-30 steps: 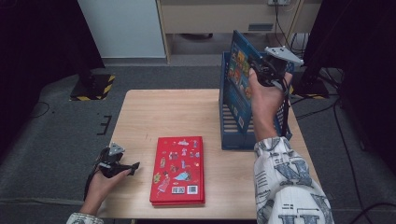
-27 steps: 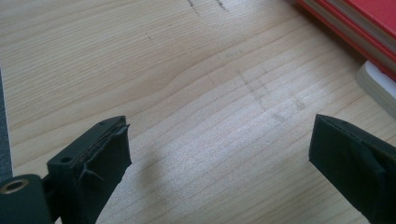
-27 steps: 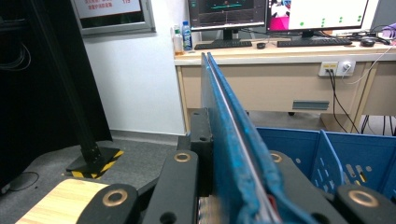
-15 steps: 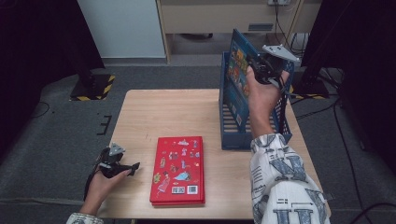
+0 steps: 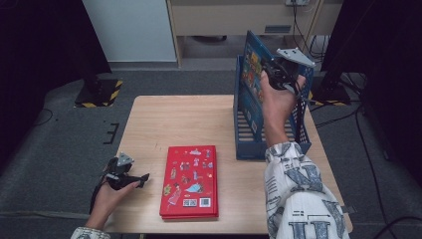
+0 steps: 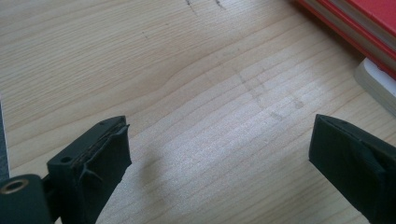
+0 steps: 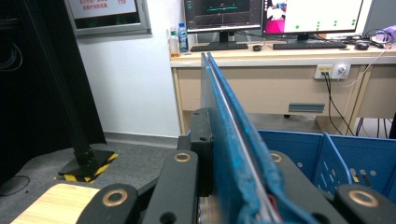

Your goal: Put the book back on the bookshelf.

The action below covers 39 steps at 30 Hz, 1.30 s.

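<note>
The right claw point(image 5: 276, 69) is clamped on the upper edge of a blue book point(image 5: 252, 64), holding it on edge above the far end of the blue rack point(image 5: 271, 147). In the right gripper view the book point(image 7: 233, 154) runs straight away from the claw, its long edge in line with the rack's dividers point(image 7: 331, 158), which lie below and just to the right. So I judge the coming move to be a plain drop into a slot. The left claw point(image 5: 130, 178) lies on the counter point(image 5: 199, 119), spread and empty, well left of the rack and just left of the red book point(image 5: 191, 181).
</note>
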Each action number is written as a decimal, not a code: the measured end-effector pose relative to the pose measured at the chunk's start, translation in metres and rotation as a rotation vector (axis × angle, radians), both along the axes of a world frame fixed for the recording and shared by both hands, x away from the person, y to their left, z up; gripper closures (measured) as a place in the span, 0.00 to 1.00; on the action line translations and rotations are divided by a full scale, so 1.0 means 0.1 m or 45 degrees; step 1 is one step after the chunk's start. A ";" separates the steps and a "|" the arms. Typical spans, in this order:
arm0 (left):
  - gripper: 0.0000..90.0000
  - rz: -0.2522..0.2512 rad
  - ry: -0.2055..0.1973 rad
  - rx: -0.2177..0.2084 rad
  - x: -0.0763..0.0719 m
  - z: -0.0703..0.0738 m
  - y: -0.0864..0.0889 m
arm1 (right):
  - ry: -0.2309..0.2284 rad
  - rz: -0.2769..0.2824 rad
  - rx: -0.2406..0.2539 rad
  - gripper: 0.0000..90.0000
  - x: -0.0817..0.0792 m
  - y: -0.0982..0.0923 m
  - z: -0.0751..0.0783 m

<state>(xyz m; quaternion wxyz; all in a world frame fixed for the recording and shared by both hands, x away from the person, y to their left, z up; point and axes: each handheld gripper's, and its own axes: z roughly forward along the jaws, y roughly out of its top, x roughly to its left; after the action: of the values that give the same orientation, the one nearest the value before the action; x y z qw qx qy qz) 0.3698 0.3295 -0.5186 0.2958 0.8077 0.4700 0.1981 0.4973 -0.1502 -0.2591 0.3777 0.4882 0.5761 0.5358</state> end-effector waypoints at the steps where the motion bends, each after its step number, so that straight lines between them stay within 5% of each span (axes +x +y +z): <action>1: 0.05 -0.002 0.001 0.003 0.00 0.00 0.00 | 0.001 0.000 -0.001 0.92 0.00 0.00 -0.01; 39: 0.05 -0.003 0.007 0.008 0.00 -0.01 -0.01 | -0.007 0.000 0.006 0.92 0.05 0.03 -0.15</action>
<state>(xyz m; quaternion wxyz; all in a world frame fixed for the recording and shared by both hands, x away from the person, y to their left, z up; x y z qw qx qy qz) 0.3702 0.3288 -0.5194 0.2921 0.8096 0.4694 0.1971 0.5026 -0.1471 -0.2743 0.3782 0.4877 0.5737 0.5386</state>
